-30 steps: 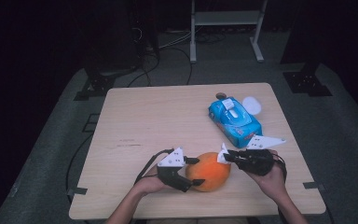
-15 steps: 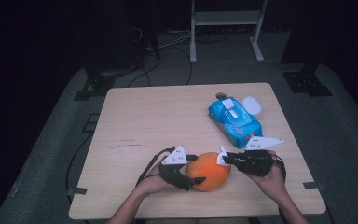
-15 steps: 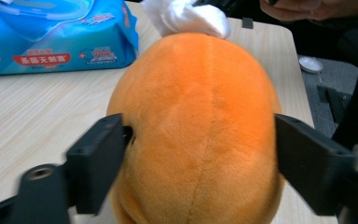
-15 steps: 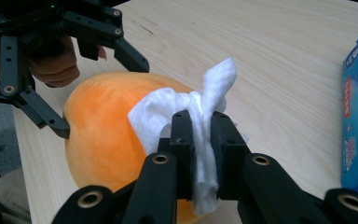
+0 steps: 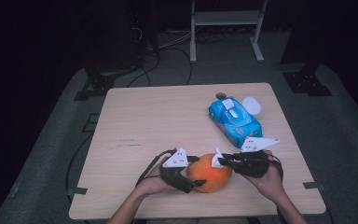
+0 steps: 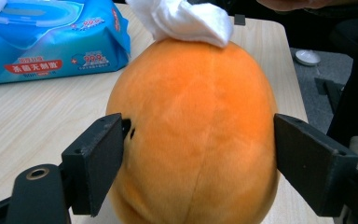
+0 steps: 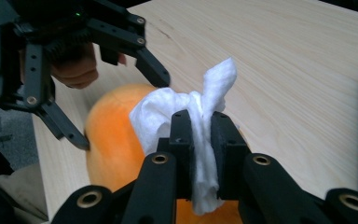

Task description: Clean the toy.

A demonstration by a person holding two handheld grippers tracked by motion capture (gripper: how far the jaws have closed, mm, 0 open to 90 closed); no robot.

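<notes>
An orange plush ball (image 5: 209,173) rests on the table near its front edge. My left gripper (image 5: 199,171) is shut on it, with one pad (image 6: 98,163) on each side of the ball (image 6: 196,135). My right gripper (image 5: 219,162) is shut on a white wipe (image 7: 200,140), whose crumpled end (image 6: 182,18) lies on top of the ball (image 7: 112,140). From the right gripper view, the left gripper (image 7: 121,109) straddles the ball on its far side.
A blue pack of wet wipes (image 5: 235,120) lies at the back right of the wooden table (image 5: 168,116), beside a small white lid (image 5: 251,105). It is also in the left gripper view (image 6: 51,42). Stand legs and cables are on the floor behind.
The right gripper with the wipe has shifted slightly nearer and lower over the ball. The left gripper and the ball have hardly moved.
</notes>
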